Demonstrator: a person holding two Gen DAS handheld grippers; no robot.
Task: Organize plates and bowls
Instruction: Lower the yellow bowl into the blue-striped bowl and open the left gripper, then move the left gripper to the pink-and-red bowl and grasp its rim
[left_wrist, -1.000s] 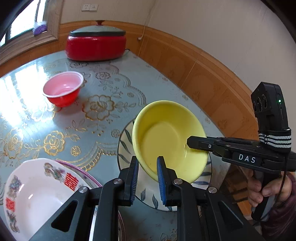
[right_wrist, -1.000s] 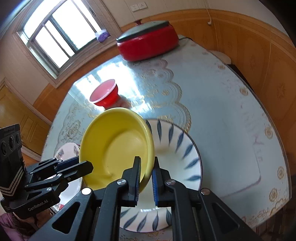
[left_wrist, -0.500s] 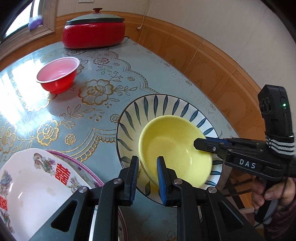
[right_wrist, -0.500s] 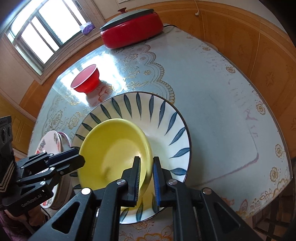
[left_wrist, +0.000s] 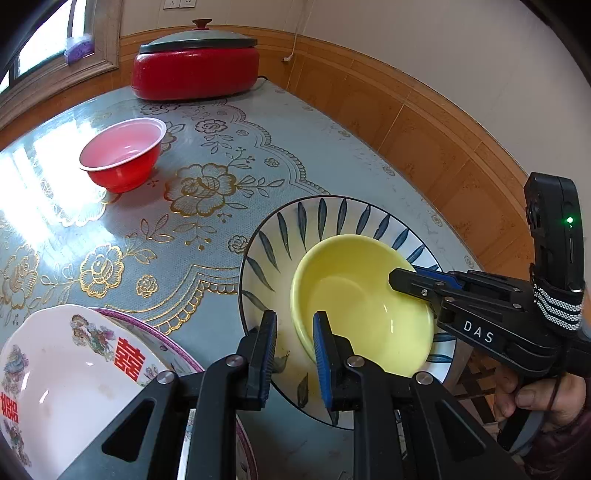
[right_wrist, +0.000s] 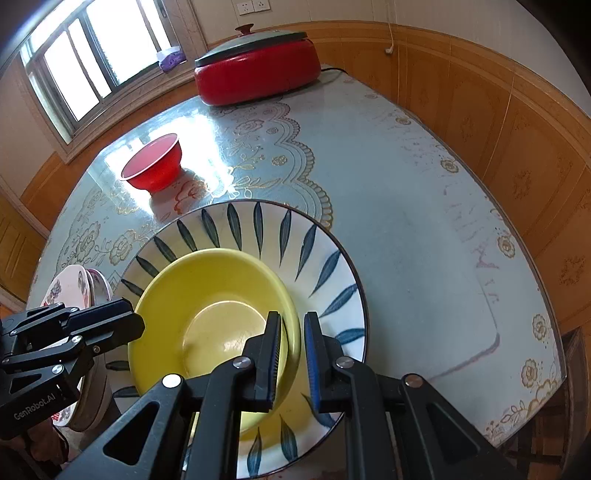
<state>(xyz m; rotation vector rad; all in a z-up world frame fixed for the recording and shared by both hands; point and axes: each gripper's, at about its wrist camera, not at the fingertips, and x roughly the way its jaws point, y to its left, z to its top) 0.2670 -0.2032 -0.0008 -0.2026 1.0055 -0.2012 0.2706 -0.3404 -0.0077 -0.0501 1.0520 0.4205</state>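
From the left wrist view, the yellow bowl (left_wrist: 362, 310) sits inside the leaf-patterned plate (left_wrist: 280, 243), which rests on the floral surface (left_wrist: 229, 155) near its wall-side edge; the left claw (left_wrist: 294, 354) is clenched on the bowl's near rim, one pad inside and one outside; the right claw (left_wrist: 397, 277) reaches in from the far side of the bowl and pinches the opposite rim, a hand (left_wrist: 535, 400) gripping its handle; left of the plate lies a white bowl with red characters (left_wrist: 74, 373) stacked on a pink-rimmed plate (left_wrist: 177, 350); beyond the plate stands a red bowl (left_wrist: 123, 155), and farther still a red lidded electric pot (left_wrist: 195, 62). From the right wrist view, the right claw (right_wrist: 292, 354) straddles the yellow bowl's (right_wrist: 207, 317) rim, its pads closed narrowly on it; the bowl lies off-centre in the leaf-patterned plate (right_wrist: 280, 236), toward the left claw (right_wrist: 125, 321), whose tips meet the bowl's opposite rim; the red bowl (right_wrist: 155, 166) and the red pot (right_wrist: 258, 70) stand beyond the plate.
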